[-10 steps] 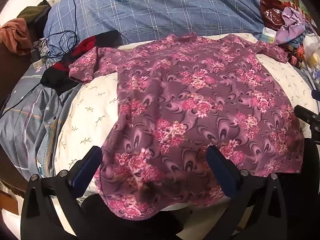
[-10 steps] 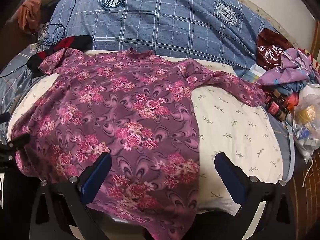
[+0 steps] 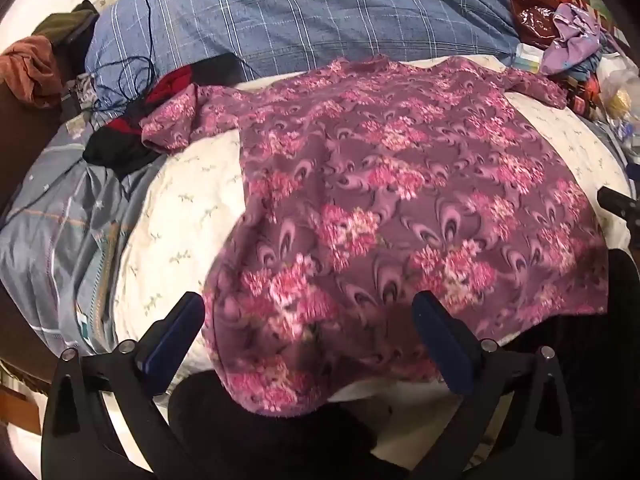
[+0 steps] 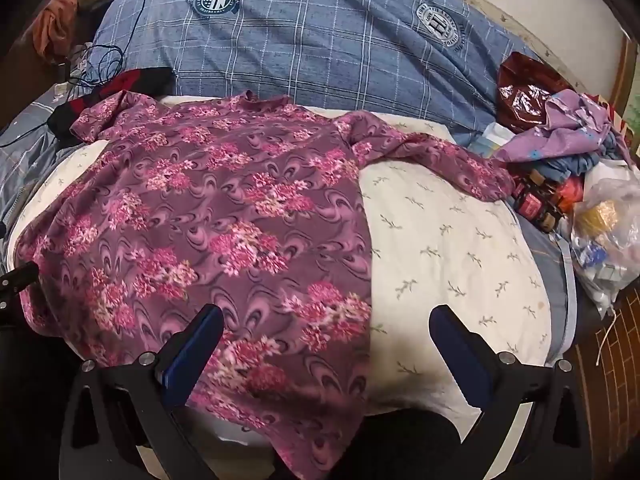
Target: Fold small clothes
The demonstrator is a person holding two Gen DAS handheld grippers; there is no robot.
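At the bottom of the left wrist view the left gripper [image 3: 308, 336] stands wide open with nothing between its blue pads, its two fingers framing the near hem of the floral shirt [image 3: 392, 200]. In the right wrist view the right gripper [image 4: 326, 346] is likewise spread wide and holds nothing; its left finger lies over the shirt's lower edge, its right finger over bare cushion.

The shirt, purple with pink flower clusters, lies spread flat across a cream cushion [image 4: 452, 248] printed with small leaf sprigs, filling the centre of both frames, its hem hanging over the cushion's near edge and its sleeves [image 4: 432, 156] stretched out to either side.

Beyond it, across the top of each frame, lies a blue plaid quilt [image 4: 320, 44] bearing round crests. At upper left sit a black and red garment [image 3: 124, 136], a tangle of dark cable [image 3: 128, 76] and an orange cloth [image 3: 28, 72]. At the right edge are a lilac cloth [image 4: 568, 132], a dark red bag [image 4: 524, 92] and clear plastic bags [image 4: 608, 232]. Brick flooring [image 4: 616, 360] shows at lower right.
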